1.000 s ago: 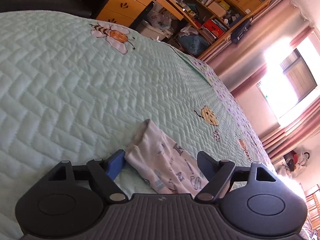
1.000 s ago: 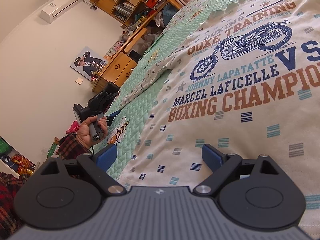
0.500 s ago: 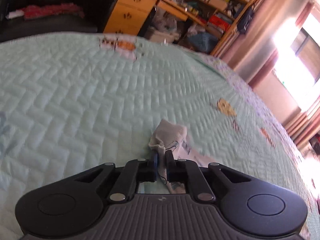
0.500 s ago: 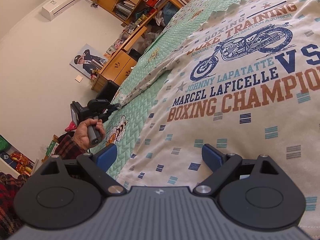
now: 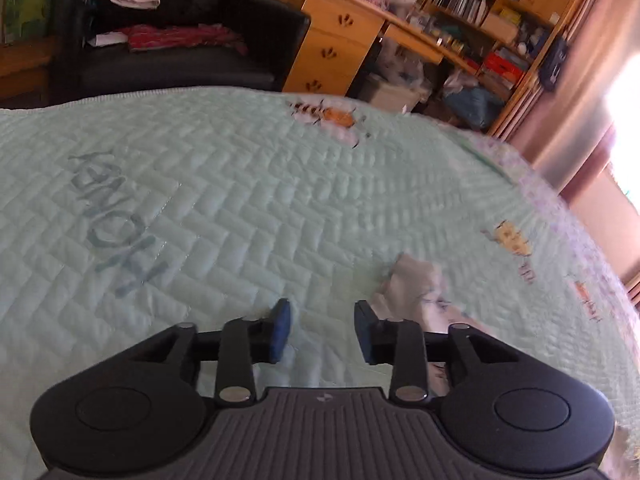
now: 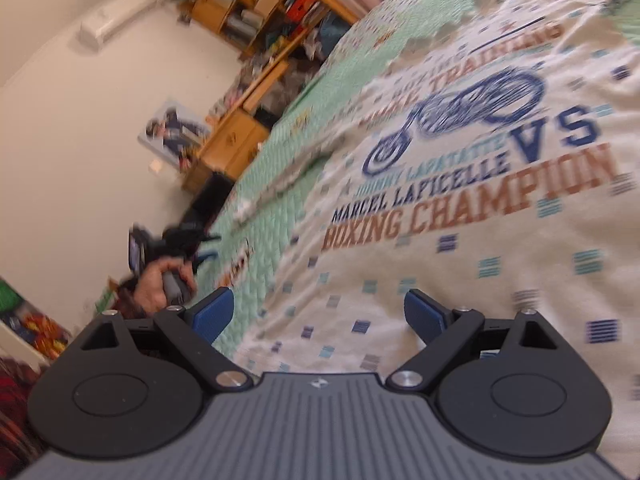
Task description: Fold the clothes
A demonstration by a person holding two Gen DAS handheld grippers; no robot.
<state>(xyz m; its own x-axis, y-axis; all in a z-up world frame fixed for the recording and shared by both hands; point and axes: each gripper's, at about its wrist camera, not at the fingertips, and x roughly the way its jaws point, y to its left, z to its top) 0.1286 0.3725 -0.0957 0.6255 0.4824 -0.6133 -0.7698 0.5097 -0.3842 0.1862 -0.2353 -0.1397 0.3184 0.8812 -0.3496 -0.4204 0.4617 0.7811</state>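
Left tongs (image 5: 320,330) opening over green quilt (image 5: 240,208), nothing between pads, sleeve end (image 5: 416,284) crumpled just right of them. Right tongs (image 6: 320,314) spread wide, empty, above cream printed shirt (image 6: 460,248) lying flat across bed. Early sleeve-folding step, probably; next, regrasp sleeve and carry it over shirt body.

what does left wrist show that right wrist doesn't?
Left wrist only: the left gripper, jaws opening with nothing between them; a crumpled white printed sleeve beside its right finger; a black leather sofa piled with clothes.
Right wrist only: the cream boxing-print T-shirt spread flat, the open right gripper over its hem, and a hand holding the other gripper.
Both: the mint-green quilted bedspread, the wooden bookshelf.
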